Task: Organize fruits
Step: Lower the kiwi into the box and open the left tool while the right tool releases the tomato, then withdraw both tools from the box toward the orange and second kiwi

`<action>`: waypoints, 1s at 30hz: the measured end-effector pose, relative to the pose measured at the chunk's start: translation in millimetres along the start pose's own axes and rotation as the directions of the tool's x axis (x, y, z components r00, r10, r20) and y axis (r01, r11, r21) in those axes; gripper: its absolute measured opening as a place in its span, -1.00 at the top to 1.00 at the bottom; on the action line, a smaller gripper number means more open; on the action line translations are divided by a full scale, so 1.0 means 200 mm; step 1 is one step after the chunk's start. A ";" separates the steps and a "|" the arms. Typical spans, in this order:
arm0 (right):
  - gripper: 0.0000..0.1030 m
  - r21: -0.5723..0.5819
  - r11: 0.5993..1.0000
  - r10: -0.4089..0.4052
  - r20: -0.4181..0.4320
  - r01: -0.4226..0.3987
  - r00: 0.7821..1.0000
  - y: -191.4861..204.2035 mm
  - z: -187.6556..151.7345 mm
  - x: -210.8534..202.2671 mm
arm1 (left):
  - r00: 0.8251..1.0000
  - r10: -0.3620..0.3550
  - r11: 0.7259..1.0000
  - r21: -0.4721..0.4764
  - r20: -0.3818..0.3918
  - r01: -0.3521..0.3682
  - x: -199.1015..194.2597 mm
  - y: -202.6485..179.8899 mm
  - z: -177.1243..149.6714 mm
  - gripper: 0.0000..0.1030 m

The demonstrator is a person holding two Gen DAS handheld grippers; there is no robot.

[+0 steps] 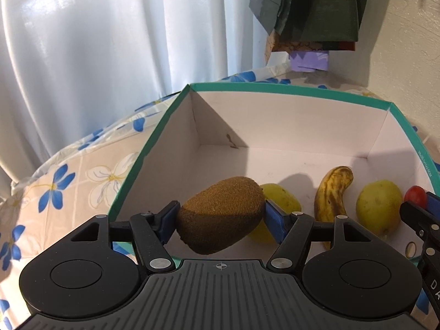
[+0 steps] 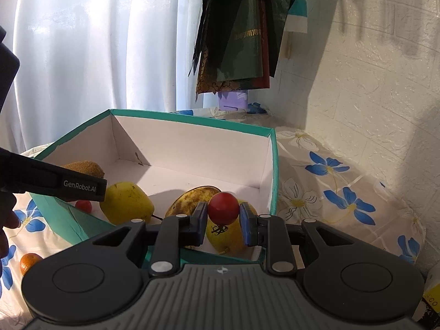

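A white curtain (image 1: 96, 41) is hanging across the back of both views, and a pale brick-textured wall (image 2: 371, 82) is standing to the right. Dark green bags (image 1: 316, 8) are hanging between them. The tabletop (image 2: 330, 181), covered in a cloth printed with blue and white flowers, is carrying a teal-rimmed box (image 1: 288, 115) with a white inside.

The left gripper (image 1: 220, 216) is hovering over the near edge of the box, its blue fingers (image 1: 275, 220) clamped on a brown kiwi (image 1: 220, 217) that is hanging above the box floor. The right gripper (image 2: 223, 214) is poised over the right part of the box, its fingers (image 2: 247, 222) pinching a small red tomato (image 2: 223, 208) from both sides.

Inside the box, a spotted banana (image 1: 334, 192) is lying between two yellow-green pears: one pear (image 1: 378, 209) is sitting toward the right wall, and the other pear (image 1: 280, 200) is sitting partly hidden behind the kiwi. A second red tomato (image 2: 83, 205) is resting on the box floor just beside the left pear in the right wrist view.

Outside the box, a small orange (image 2: 29, 261) is lying on the tabletop near the left edge of the right wrist view, close to the person's hand (image 2: 5, 220).
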State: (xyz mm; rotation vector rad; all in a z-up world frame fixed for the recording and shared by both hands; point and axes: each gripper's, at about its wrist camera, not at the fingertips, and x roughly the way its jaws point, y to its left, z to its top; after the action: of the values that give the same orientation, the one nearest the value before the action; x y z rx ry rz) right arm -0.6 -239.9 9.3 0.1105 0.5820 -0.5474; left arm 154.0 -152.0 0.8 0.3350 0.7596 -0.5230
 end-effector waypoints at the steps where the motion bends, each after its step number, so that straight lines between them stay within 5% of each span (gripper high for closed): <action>1: 0.52 -0.003 1.000 0.004 -0.001 -0.004 1.000 0.00 0.00 0.01 | 1.000 0.003 1.000 0.001 0.000 -0.003 0.00 0.00 0.00 -0.38; 12: 0.50 -0.006 1.000 0.001 0.004 -0.001 1.000 0.01 0.00 0.03 | 1.000 -0.006 1.000 0.001 -0.011 0.006 0.04 0.01 0.00 -0.41; 19: -0.01 0.012 1.000 0.008 0.012 -0.008 1.000 0.00 0.01 -0.01 | 1.000 -0.003 1.000 -0.018 0.005 0.004 0.02 0.03 0.01 -0.72; 21: -0.02 0.022 1.000 0.014 0.013 -0.014 1.000 -0.01 0.01 -0.02 | 1.000 -0.002 1.000 -0.022 0.019 0.002 0.00 0.03 0.01 -0.87; 30: -0.15 0.028 1.000 0.011 0.049 -0.012 0.999 -0.02 0.02 -0.11 | 0.999 -0.013 1.000 -0.007 0.034 0.014 -0.06 0.01 0.01 -0.88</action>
State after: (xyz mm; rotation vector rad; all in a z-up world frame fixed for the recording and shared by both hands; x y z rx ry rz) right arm -15.7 -233.6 24.2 0.1273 0.5261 -0.5461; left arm 148.6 -147.3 11.6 0.3134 0.7307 -0.5371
